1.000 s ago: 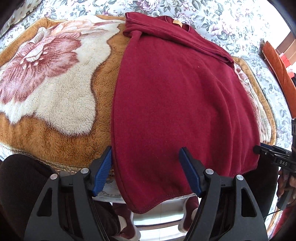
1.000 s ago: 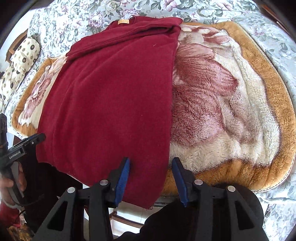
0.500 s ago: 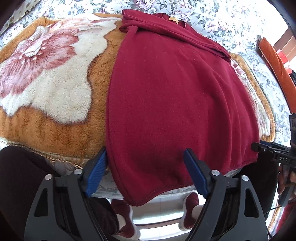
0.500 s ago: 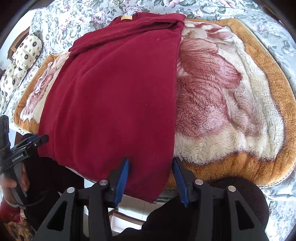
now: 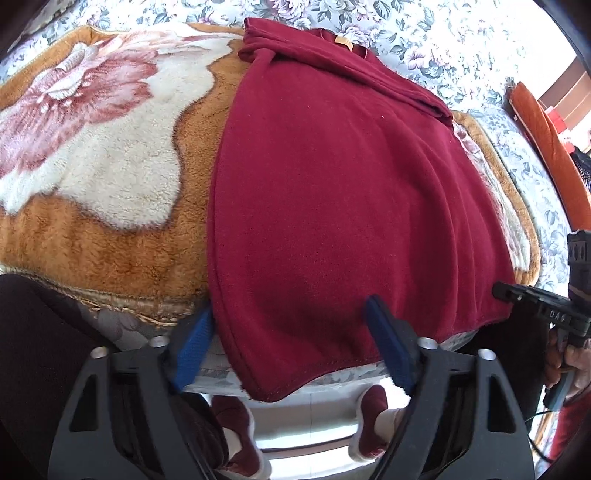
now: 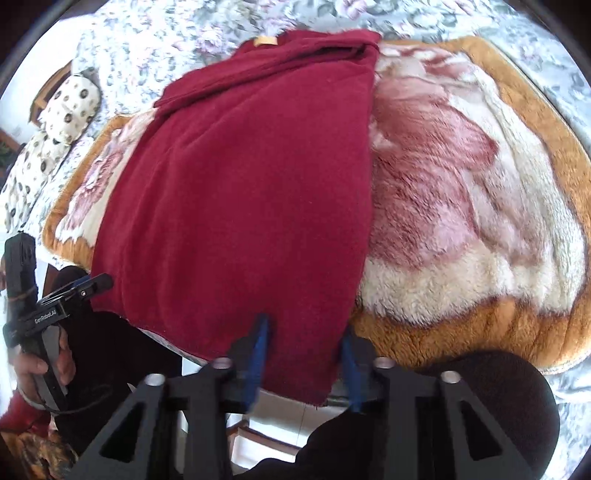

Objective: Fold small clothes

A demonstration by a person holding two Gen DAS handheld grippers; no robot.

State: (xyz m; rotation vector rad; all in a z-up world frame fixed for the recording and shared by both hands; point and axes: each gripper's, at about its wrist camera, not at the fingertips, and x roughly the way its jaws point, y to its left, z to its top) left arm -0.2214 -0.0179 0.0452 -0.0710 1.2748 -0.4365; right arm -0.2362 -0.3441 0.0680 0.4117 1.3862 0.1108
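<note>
A dark red garment (image 5: 332, 192), folded lengthwise with its sleeves tucked across the collar end, lies on a plush orange-and-cream blanket (image 5: 110, 158) with a large rose pattern; the blanket covers a bed dressed in a grey floral sheet (image 5: 424, 33); a small tan label (image 5: 343, 41) marks the far, collar end, while the near hem hangs over the bed's edge toward the person.

The left tongs (image 5: 291, 345) straddle the hem's left corner; their blue pads stand apart on either side of the cloth and are closing, the left pad just beside the folded edge and the right pad resting against the fabric; the cloth between them is not yet pinched.

The right tongs (image 6: 304, 363) sit at the hem's right corner in a blurred frame; their jaws are closing with the red cloth between them, and the fabric bunches inward there; whether the pads already press it cannot be told from the blur.

Each tool appears at the edge of the other's view, gripped by a hand (image 6: 40, 365) with a red sleeve; a spotted cream pillow (image 6: 55, 125) lies on the bed to the left of the garment in the right wrist view; an orange cushion (image 5: 543, 136) stands at the far right in the left wrist view; below the hem, dark trousers and maroon shoes (image 5: 240, 435) show on a pale floor.
</note>
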